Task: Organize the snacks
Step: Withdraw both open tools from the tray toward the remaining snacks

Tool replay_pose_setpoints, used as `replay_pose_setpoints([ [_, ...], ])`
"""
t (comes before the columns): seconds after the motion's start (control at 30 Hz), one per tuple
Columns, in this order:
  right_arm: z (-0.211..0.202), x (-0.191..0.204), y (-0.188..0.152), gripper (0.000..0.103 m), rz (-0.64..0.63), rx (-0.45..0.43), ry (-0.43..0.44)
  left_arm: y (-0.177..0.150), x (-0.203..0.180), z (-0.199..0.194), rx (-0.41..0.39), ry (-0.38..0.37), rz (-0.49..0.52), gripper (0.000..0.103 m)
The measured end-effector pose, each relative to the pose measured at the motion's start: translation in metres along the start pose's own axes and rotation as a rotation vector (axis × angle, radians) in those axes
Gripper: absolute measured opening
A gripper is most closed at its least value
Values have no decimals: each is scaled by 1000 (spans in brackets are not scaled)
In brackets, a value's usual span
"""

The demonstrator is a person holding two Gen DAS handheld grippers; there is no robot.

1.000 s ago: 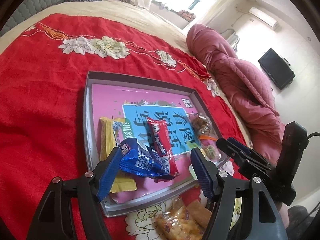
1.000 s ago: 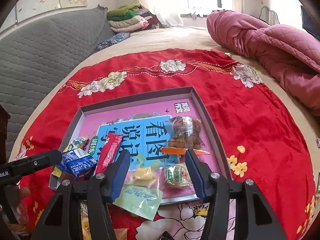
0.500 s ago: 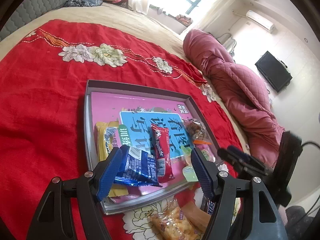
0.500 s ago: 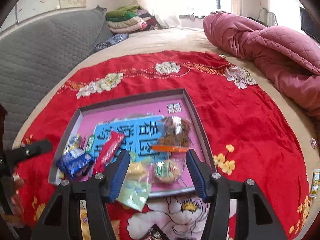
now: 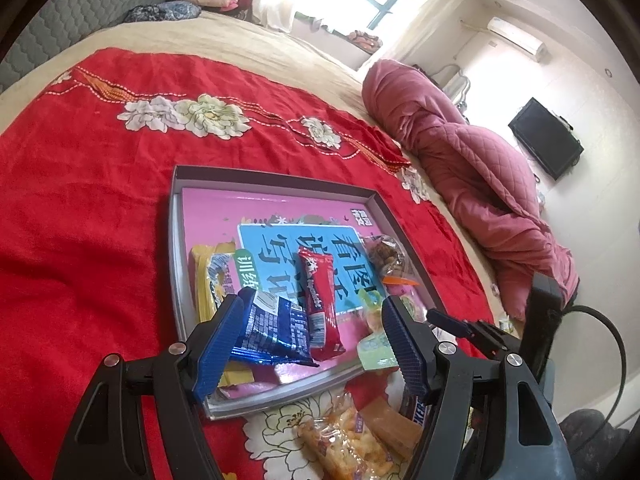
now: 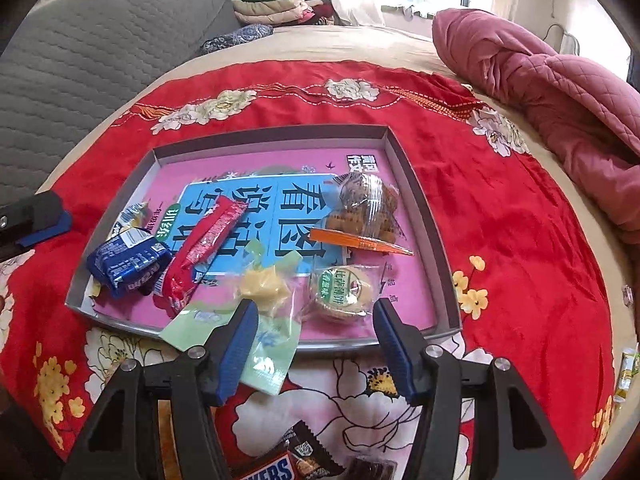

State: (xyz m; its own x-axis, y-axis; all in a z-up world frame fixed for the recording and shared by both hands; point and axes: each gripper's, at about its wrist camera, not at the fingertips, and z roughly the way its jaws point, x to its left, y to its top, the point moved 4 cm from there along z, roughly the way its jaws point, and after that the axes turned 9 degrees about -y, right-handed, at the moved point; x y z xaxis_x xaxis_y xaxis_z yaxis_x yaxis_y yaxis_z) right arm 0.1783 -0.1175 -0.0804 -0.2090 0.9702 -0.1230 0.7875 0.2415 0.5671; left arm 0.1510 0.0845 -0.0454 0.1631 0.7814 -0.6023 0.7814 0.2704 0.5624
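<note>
Both hand-held grippers, left [image 5: 314, 346] and right [image 6: 314, 342], gape empty over the tray [image 6: 416, 188] on the bed. Blue packet [image 5: 276, 330] lies inside, partly hiding the yellow bar [image 5: 206, 280]; Snickers bar [image 6: 266, 472] is cropped.

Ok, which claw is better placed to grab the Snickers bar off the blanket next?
Right. The Snickers bar lies just below the open right claw, outside the tray; the left claw sits farther off.

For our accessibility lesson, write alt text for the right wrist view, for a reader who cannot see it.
An open tool hovers over the near edge of a shallow grey tray on a red flowered blanket. In the tray lie a blue packet, a red bar, biscuits and a round cake.
</note>
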Motion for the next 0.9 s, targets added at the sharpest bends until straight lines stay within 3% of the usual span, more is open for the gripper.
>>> replay_pose_setpoints([
  [0.4, 16, -6, 5, 66, 30, -2, 4, -11, -15, 2, 28, 17, 39, 74],
  [0.9, -28, -34, 13, 66, 112, -87, 63, -31, -42, 6, 73, 35, 78, 74],
])
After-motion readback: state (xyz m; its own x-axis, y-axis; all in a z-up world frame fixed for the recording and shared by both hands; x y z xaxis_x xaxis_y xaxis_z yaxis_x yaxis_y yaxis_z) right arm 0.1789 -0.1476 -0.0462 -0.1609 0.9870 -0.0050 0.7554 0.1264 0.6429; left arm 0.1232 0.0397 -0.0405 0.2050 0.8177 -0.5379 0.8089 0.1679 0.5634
